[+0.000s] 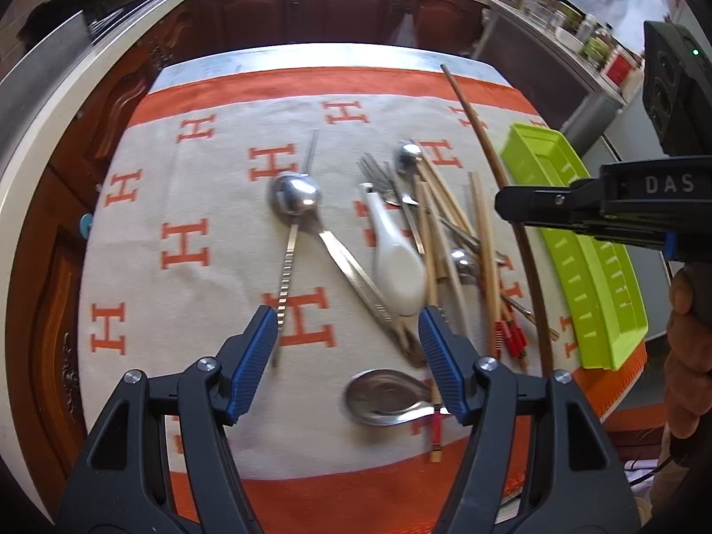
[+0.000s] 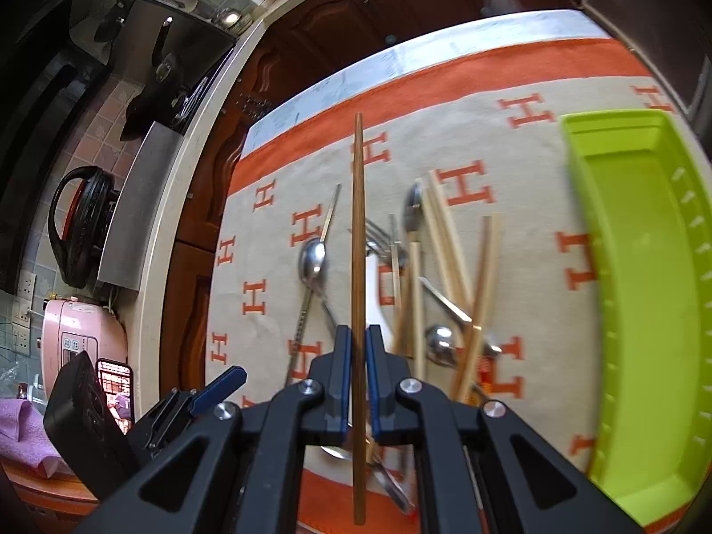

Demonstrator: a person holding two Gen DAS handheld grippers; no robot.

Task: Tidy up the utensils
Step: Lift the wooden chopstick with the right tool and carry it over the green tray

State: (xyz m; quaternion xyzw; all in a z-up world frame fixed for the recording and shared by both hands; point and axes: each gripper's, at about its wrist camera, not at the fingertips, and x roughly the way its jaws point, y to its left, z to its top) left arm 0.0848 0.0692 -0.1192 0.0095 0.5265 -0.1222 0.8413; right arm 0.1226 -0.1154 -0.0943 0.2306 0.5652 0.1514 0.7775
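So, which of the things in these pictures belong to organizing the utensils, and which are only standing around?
Belonging to the job:
- dark chopstick, clamped in the right gripper
- green tray
- white soup spoon
- metal ladle
- forks
- light chopsticks
- left gripper, open, holding nothing

Only standing around:
- pink appliance
- phone
- purple cloth

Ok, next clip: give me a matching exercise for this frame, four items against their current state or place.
Items:
1. dark brown chopstick
2. left gripper
3. green tray
4. white ceramic spoon

States:
A. lying on the cloth among the pile of utensils
B. clamped between shut jaws, off the table
C. open, holding nothing
D. nothing in the part that shows, at the right edge of the cloth

Pairs: 1-B, 2-C, 3-D, 4-A
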